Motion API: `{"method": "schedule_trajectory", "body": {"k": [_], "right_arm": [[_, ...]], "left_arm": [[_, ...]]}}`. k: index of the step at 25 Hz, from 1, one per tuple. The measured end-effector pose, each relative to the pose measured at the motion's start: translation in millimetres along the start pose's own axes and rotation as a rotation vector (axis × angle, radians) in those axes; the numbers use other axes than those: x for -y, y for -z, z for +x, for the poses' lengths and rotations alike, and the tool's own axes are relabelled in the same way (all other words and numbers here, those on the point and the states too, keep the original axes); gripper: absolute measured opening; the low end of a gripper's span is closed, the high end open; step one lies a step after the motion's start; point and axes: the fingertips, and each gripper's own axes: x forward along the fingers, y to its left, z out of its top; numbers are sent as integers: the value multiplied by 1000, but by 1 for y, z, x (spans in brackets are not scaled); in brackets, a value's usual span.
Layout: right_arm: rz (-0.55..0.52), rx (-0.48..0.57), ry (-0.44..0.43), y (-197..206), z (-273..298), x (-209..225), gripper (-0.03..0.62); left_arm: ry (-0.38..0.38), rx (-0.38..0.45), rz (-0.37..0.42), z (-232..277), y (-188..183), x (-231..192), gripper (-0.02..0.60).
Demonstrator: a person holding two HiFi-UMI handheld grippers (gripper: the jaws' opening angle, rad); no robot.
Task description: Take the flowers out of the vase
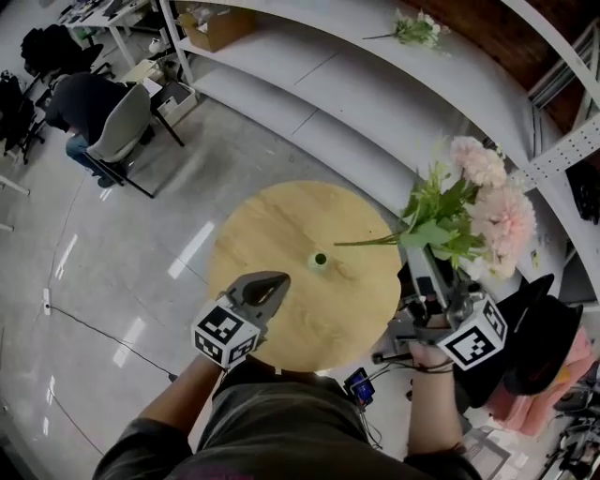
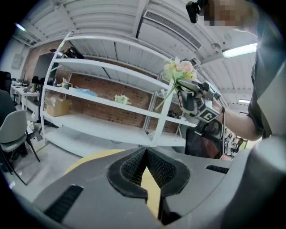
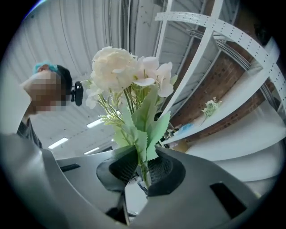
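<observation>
A small green vase [image 1: 320, 260] stands at the middle of the round wooden table [image 1: 281, 220]. My right gripper [image 1: 429, 265] is raised beyond the table's right edge, shut on the stems of a bunch of pink and cream flowers [image 1: 480, 202] with green leaves. One long stem pokes left over the table. In the right gripper view the flowers [image 3: 120, 71] rise from between the pads [image 3: 157, 169]. My left gripper [image 1: 266, 287] hovers over the table's near edge, shut and holding nothing. Its own view shows the flowers [image 2: 179, 70] held high at the right.
White curved shelving [image 1: 375, 94] runs behind the table, with another flower bunch [image 1: 414, 28] and a cardboard box [image 1: 216, 23] on it. A person sits on a grey chair [image 1: 117, 127] at far left. A black chair [image 1: 539, 342] with pink cloth is at the right.
</observation>
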Motion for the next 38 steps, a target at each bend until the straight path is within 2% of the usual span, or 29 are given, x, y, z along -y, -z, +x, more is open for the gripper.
{"method": "schedule_trajectory", "body": {"k": [4,12,26,33,38], "right_arm": [[68,77,-6,-21,-15,-14,58],[112,83,-10,-9,-39,-29,58],[106,27,-31,-3,-32,-32,57],[117,18,-34,11,-15,-30,57],[110,7,-28,5,-25,-29,55]], "left_arm": [[7,-1,3,-14,-5,1,9],[18,7,31,-24,-12,11,9],[28,16,63,-8,-37,28,9],[36,16,66,-8,-36,13,9],[33,10,69,-5,-41,25,9]]}}
